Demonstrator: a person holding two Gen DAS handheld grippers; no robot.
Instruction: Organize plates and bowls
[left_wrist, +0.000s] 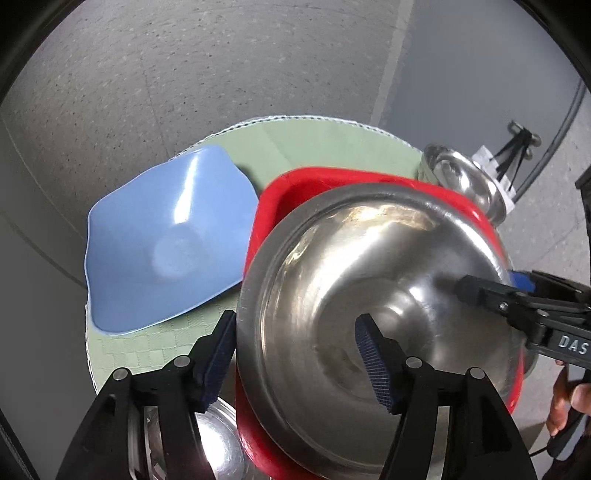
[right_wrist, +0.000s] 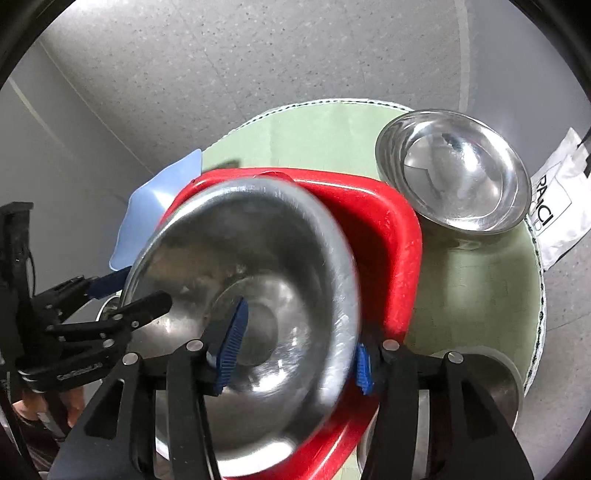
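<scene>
Steel bowl (left_wrist: 369, 314) now sits nested in red dish (right_wrist: 388, 236), both claws (left_wrist: 303, 354) (right_wrist: 295, 350) half-open astride its rim, gripping nothing; blue plate (left_wrist: 166, 240) and smaller bowl (right_wrist: 454, 173) remain loose.

Green mat (right_wrist: 480, 295) on speckled grey floor (right_wrist: 221, 92), bearing bowls.

Polished metal bowl (left_wrist: 369, 280); glossy red plastic dish (right_wrist: 391, 236); woven cloth mat (left_wrist: 155, 347).

Two wrist fisheyes, both steeply downward, close over a round green mat (left_wrist: 317, 147).

Left wrist view looks in from the large steel bowl's (left_wrist: 369, 302) left rim; right wrist view from its right rim. Both share this bowl, the red plate (right_wrist: 391, 236) beneath, and each other's gripper.
</scene>
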